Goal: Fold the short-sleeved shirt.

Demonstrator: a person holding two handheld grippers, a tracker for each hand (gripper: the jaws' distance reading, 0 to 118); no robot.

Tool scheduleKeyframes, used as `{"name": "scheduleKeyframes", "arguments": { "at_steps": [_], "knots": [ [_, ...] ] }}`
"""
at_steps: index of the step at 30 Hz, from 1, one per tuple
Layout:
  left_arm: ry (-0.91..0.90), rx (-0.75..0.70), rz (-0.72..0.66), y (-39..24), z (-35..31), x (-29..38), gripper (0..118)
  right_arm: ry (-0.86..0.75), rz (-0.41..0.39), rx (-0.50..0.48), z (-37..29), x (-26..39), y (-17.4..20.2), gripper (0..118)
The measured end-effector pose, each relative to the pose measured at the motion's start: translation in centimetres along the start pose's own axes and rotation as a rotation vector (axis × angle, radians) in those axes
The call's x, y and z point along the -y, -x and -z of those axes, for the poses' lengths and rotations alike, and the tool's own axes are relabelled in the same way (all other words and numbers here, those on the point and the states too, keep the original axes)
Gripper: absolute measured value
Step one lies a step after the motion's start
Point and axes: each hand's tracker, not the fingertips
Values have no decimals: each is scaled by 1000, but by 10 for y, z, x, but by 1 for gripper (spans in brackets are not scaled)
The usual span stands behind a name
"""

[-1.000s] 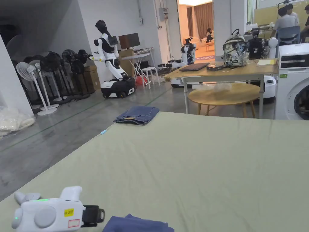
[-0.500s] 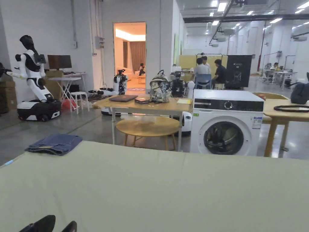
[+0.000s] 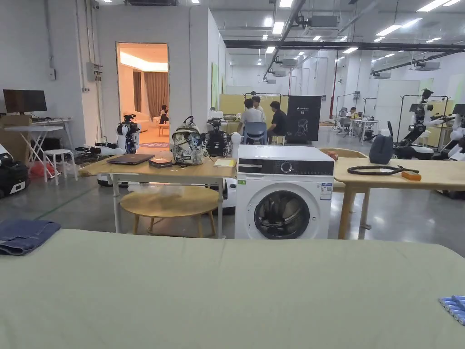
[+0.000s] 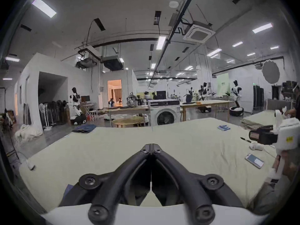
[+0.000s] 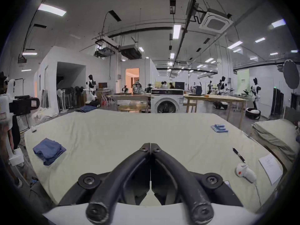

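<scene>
Right gripper view: a wide pale green bed fills the near ground, and the blue shirt lies crumpled at its near left edge. It looks soft, light and floppy; shoulders or hem corners seem the best hold. The right gripper and left gripper hang with jaws pressed together, empty. Since a second ago the head camera has swung right, off the shirt.
</scene>
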Motion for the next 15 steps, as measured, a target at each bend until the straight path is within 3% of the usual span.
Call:
{"name": "scheduleKeyframes", "arguments": {
  "at_steps": [15],
  "knots": [
    [-24,-26,-29,4,-2,3,0,-14,-22,30,-4,-2,3,0]
  ]
}}
